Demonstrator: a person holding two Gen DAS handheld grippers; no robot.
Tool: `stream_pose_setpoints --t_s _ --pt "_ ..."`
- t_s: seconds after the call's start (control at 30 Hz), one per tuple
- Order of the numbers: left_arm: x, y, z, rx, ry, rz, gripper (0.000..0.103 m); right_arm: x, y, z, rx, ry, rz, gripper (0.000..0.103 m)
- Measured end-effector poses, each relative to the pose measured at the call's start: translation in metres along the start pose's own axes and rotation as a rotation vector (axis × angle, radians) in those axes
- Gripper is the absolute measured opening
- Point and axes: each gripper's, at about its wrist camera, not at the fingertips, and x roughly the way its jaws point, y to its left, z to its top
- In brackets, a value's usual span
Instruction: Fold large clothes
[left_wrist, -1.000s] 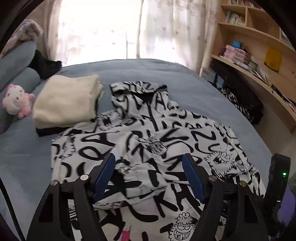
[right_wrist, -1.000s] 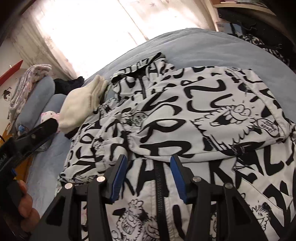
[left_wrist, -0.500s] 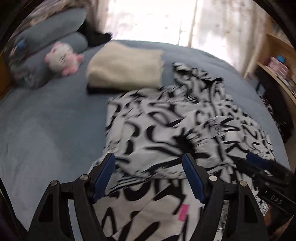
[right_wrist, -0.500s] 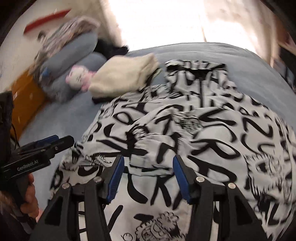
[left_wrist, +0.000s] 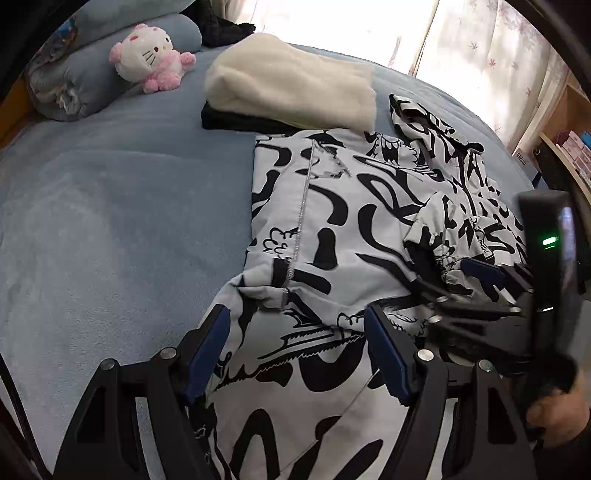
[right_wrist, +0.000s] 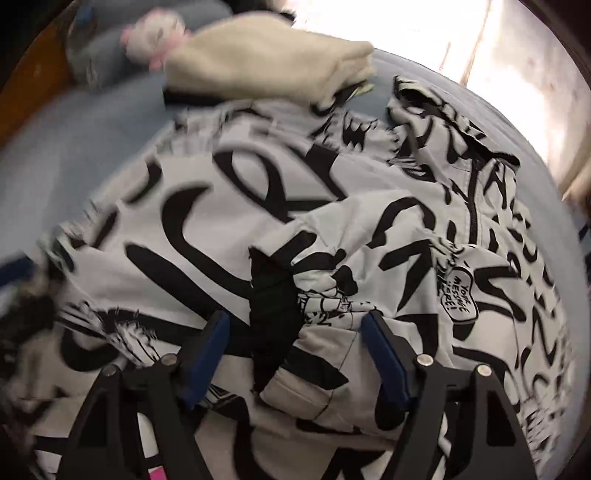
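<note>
Crowding hoodie (left_wrist: 332, 221): cream stack (left_wrist: 291, 92), plush (left_wrist: 147, 55); both jaws released, right just widened, cuff (right_wrist: 273, 314) between.

Both wrist cameras look steeply down, close over the same printed hoodie (left_wrist: 332, 229) on the bed (left_wrist: 110, 221).

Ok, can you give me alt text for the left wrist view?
Open left claw hovers over a black-and-white printed hoodie spread on a blue bed. Folded cream garment and plush toy lie beyond; right claw enters at right.
</note>
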Motion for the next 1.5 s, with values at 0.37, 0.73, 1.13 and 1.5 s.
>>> stream_pose_setpoints --t_s 0.37,0.73,1.13,1.5 --pt "0.000 0.003 0.002 -0.004 -0.008 -0.024 0.073 -0.024 -0.027 0.017 0.044 -0.018 0.015 0.011" --pt "-0.009 -0.005 0.003 0.021 -0.034 -0.019 0.073 -0.119 -0.200 -0.062 0.657 -0.301 0.232 0.005" --pt "0.014 -0.006 0.054 0.099 0.023 -0.090 0.073 -0.036 -0.258 -0.126 0.945 -0.184 0.484 0.052" --pt "0.108 0.041 0.140 0.002 0.159 -0.045 0.073 0.008 -0.264 -0.071 0.886 -0.134 0.600 0.052"
